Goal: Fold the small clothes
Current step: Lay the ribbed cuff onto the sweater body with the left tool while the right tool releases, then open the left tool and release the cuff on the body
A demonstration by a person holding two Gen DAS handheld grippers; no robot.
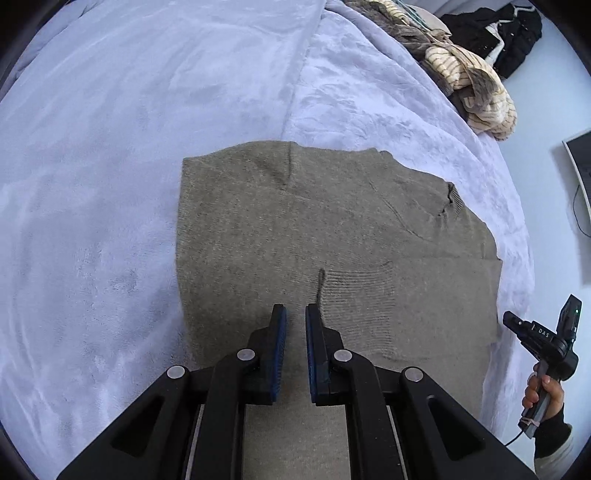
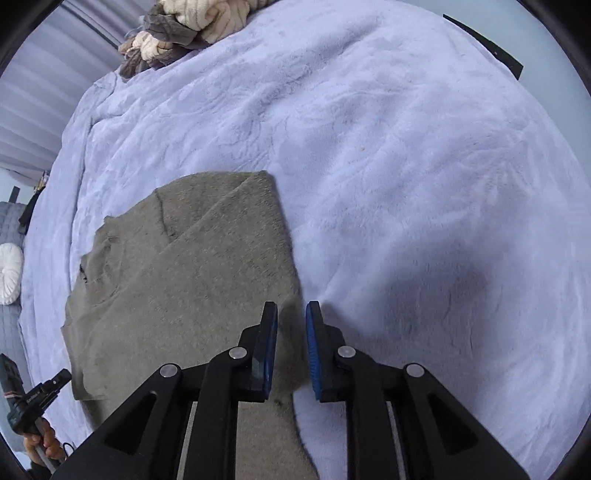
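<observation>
Work surface: a bed under a pale lilac plush blanket (image 1: 110, 192).

Task item: a grey-brown knit sweater (image 1: 332, 229), lying flat on the blanket, partly folded. One sleeve folded across the body, ribbed cuff (image 1: 354, 291) facing up near the lower middle. From the right wrist view, a diagonal fold line crossing the upper part, far corner square and neat.

Left tool (image 1: 295, 306): closed, blue pads almost together, nothing caught between them. Pointing steeply down over the near part of the sweater, just beside the ribbed cuff. Whether touching the knit or raised off it: cannot tell.

Right tool (image 2: 291, 304): only a narrow slit between the blue pads, nothing pinched. Pointing steeply down at the sweater's right edge, knit under one finger, bare blanket under the other.

At the right rim of the left wrist view: a hand (image 1: 546, 398) in a dark sleeve, wrapped around the handle of the right tool, out past the sweater's edge.

Along the far side of the bed: a heap of cream-striped and brown clothes (image 1: 469, 77), well apart from the sweater. Beyond that, a black garment (image 1: 491, 33). At the left rim of the right wrist view, a round white cushion (image 2: 9, 273).
</observation>
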